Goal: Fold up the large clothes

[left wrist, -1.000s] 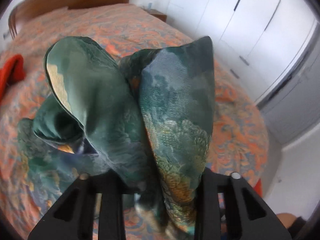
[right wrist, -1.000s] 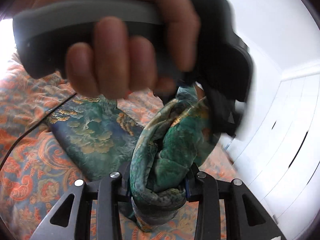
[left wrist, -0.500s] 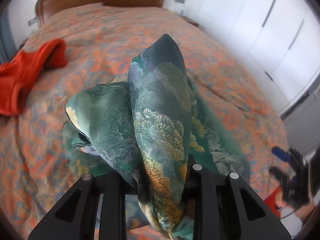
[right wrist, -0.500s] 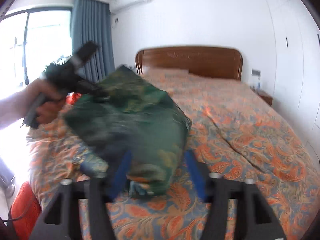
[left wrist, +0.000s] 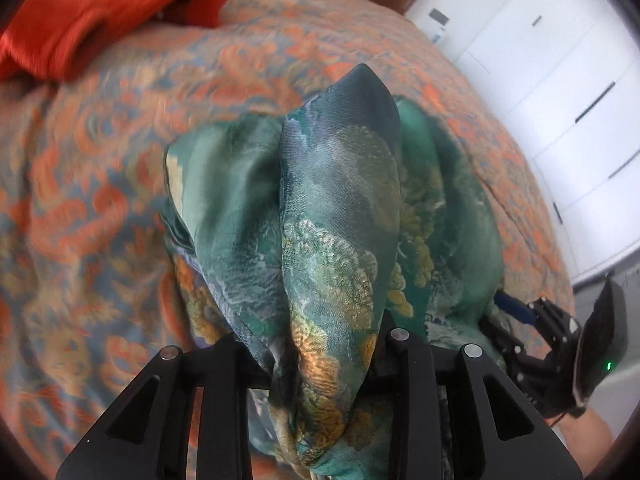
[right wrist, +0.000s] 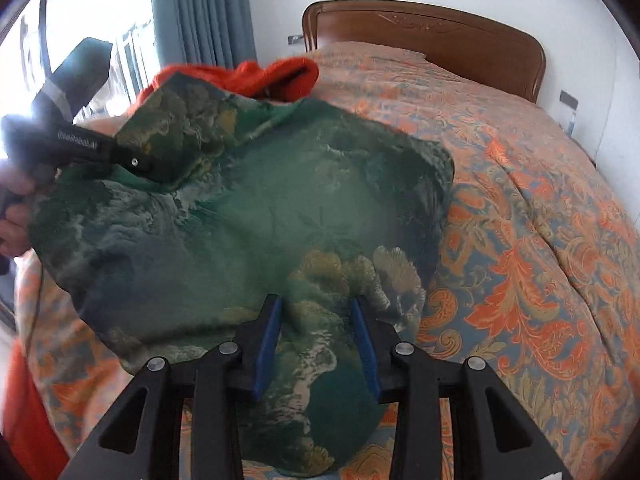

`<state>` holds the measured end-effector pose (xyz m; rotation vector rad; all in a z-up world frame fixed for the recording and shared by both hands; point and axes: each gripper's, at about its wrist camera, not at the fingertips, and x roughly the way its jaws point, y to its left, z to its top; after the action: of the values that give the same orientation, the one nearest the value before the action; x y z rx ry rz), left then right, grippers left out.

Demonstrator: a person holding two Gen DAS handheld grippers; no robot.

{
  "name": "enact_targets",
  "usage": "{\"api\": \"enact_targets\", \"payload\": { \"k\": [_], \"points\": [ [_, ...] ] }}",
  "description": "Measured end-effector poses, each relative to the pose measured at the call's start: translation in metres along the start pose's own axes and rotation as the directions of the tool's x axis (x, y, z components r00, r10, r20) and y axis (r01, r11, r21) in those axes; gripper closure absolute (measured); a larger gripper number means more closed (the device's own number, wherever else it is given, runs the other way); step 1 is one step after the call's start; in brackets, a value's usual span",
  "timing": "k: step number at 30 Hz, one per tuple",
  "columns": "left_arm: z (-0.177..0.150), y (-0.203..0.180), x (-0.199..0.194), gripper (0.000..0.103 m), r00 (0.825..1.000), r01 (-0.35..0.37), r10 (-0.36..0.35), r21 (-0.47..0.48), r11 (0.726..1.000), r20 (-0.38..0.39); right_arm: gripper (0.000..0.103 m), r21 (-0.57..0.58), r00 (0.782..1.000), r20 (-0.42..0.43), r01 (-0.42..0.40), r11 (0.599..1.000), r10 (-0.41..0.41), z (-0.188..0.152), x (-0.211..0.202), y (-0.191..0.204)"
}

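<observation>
Clamping a thick bunch of the green patterned garment [left wrist: 340, 232], the left hand-held gripper [left wrist: 320, 364] has its jaws closed on the cloth, which rises from between them in a pointed fold. The right hand-held gripper [right wrist: 316, 344] stands with its blue pads [right wrist: 266, 344] apart, one on each side of a hump of the same garment; they look parted and not pinching, though whether the cloth touches them cannot be told for sure.

Taking the garment as the landmark: it lies spread on the bed [right wrist: 540, 240], its near edge at the right hand-held gripper and its far corner, toward the window side, lifted by the left hand-held gripper, which shows in the right wrist view as a dark tool [right wrist: 80, 144] biting that corner. Beyond the garment, toward the wooden headboard [right wrist: 420, 36], sits a red-orange piece of clothing [right wrist: 276, 76]. To the garment's right the flowered bedspread is bare.

The garment's long axis appears to run from the right hand-held gripper away toward the left one, so the held corner is the far end. The next move probably turns on this: the left hand, already gripping, is the one placed to carry its corner across the garment, while the right would need to close on the near edge before it can help or hold it down.
</observation>
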<state>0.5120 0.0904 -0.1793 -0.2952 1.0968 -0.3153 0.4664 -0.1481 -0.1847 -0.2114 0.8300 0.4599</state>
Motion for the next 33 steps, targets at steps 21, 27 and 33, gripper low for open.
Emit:
{"api": "enact_targets", "payload": {
  "k": [21, 27, 33],
  "points": [
    [-0.017, 0.041, 0.029, 0.062, 0.995, 0.094, -0.091, -0.094, 0.991, 0.038, 0.065, 0.241, 0.996, 0.021, -0.086, 0.967, 0.083, 0.074, 0.0, -0.032],
    [-0.014, 0.043, 0.033, 0.061, 0.995, 0.096, -0.093, -0.078, 0.992, 0.042, 0.065, 0.354, 0.994, -0.004, -0.102, 0.93, 0.11, 0.137, 0.066, -0.035],
    [-0.018, 0.048, 0.045, 0.061, 0.994, 0.098, -0.093, -0.084, 0.992, 0.054, 0.069, 0.411, 0.99, -0.134, 0.015, 0.912, 0.044, 0.119, 0.163, -0.036]
  ]
}}
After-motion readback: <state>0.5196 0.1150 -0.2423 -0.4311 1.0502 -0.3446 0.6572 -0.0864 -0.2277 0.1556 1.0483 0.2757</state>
